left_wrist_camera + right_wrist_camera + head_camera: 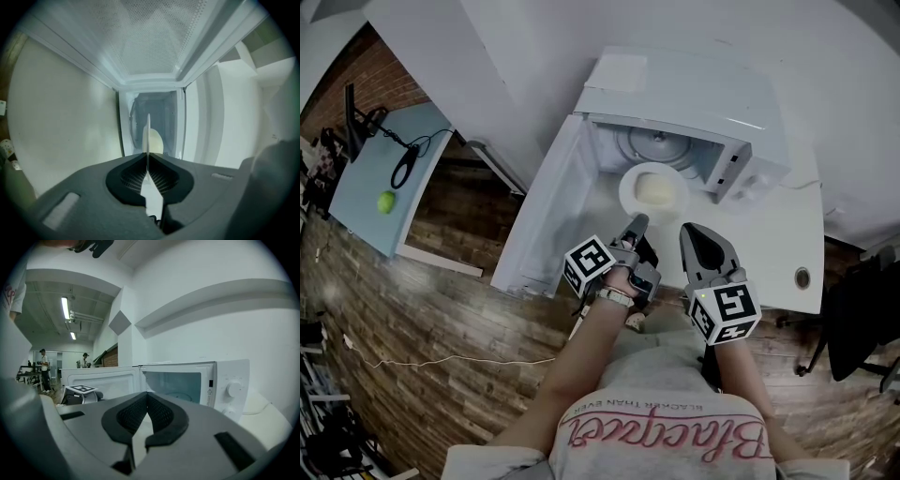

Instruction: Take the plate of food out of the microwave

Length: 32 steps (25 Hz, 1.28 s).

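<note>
Plate [653, 190] with food [656, 190]: just outside the open microwave [675, 103], rim clenched in the left gripper [637, 223]. Right gripper [698, 246]: pinched together on nothing, idle alongside. Risk: the one-sided rim pinch may let the plate sag or slip, spilling the food.

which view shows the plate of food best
The head view: the plate and its pale food from above. The left gripper view catches it edge-on between its fingers; the right gripper view doesn't show it.
</note>
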Available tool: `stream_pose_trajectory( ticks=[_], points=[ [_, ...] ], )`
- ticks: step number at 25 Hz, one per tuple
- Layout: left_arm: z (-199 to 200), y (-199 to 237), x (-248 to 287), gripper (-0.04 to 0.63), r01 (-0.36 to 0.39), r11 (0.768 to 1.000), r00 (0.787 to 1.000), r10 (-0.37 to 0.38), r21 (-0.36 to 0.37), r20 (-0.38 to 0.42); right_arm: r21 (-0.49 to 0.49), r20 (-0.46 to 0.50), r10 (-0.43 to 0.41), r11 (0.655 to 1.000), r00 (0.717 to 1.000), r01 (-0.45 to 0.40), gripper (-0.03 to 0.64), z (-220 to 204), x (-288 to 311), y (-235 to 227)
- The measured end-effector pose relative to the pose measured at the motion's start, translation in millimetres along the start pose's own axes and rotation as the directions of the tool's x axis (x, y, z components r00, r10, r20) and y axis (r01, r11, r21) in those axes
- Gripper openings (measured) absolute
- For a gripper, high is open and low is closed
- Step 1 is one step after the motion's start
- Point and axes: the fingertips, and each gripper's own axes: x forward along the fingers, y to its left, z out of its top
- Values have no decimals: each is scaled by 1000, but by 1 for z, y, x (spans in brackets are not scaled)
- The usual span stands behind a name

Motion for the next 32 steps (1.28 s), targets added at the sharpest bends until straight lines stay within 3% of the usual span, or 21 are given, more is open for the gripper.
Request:
stream_pose_trajectory(
  ticks=[23,32],
  points=[
    [-15,-46,-20,15,13,999,999,-11,-39,45,-39,11,55,998,998,-54,11,38,-14,-5],
    [-14,-65,-27,17,3,1000,998,-2,-11,55,-16,77,105,994,991,-104,11,59,-18,-7]
  ],
)
